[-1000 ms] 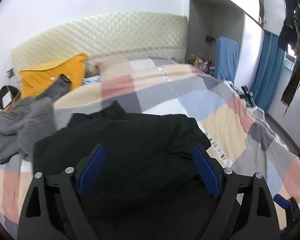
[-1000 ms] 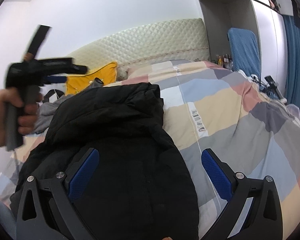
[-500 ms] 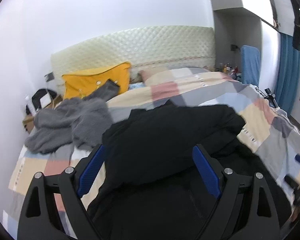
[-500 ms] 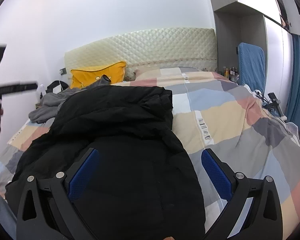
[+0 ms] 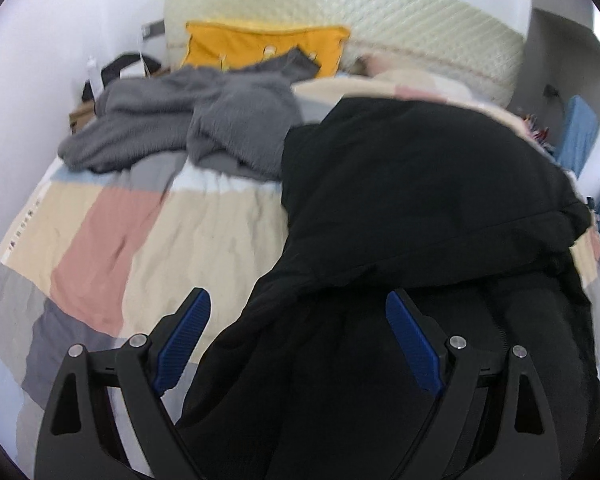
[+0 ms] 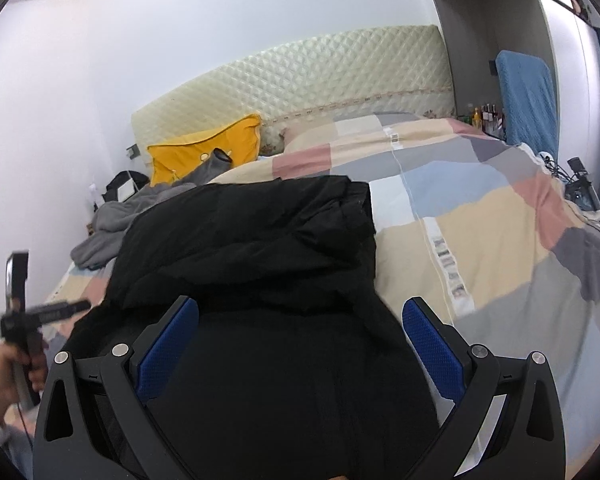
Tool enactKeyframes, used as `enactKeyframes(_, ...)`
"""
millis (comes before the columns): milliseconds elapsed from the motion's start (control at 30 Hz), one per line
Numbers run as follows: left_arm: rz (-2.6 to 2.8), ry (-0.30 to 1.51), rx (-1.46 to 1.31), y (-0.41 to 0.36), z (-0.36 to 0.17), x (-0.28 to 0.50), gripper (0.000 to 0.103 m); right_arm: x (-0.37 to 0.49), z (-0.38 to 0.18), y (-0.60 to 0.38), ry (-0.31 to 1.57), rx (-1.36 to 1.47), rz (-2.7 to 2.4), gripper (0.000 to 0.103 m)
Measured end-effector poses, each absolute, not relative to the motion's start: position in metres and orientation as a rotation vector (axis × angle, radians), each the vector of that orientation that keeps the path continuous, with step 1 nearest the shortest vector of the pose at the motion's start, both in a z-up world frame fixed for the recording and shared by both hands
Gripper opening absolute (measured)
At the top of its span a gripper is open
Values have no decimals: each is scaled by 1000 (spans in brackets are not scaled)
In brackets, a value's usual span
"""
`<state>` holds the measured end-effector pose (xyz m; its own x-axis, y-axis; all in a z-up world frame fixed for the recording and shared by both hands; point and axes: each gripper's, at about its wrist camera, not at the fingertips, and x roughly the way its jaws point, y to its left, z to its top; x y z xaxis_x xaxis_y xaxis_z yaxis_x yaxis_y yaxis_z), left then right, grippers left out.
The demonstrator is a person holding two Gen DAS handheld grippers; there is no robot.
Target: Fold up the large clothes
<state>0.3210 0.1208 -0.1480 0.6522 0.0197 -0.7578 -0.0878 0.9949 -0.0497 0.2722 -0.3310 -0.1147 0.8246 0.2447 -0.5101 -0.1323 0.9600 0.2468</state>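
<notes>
With both tools, left (image 5: 298,334) and right (image 6: 300,338), spread wide and empty, the black coat (image 5: 420,208) at mid-frame on the bed (image 5: 112,240) risked being bunched if only its slippery top layer were pinched.

patchwork bed (image 6: 480,216); black coat (image 6: 260,240), grey garment (image 5: 188,120)

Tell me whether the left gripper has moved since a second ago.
Yes. In the right wrist view the left gripper has dropped from level with the yellow pillow to low beside the black coat.
</notes>
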Motion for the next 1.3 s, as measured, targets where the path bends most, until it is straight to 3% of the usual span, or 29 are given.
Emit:
enactKeyframes(400,88,994,-62,125,-209,371,90,387,-151,-363,624,338,214,84)
enactKeyframes(567,101,1003,5,119,-218,379,90,408,-163,-366,650,349,216,58)
enactKeyframes(733,139,956,56,117,-217,381,90,402,-164,-353,621,278,225,23)
enactKeyframes(833,178,895,46,125,-208,380,90,398,-155,-342,604,246,246,13)
enactKeyframes(1100,254,806,-113,165,-187,373,90,371,-127,-298,540,153,357,8)
enactKeyframes(1300,247,822,-169,173,-190,372,90,379,-139,-313,580,123,248,8)
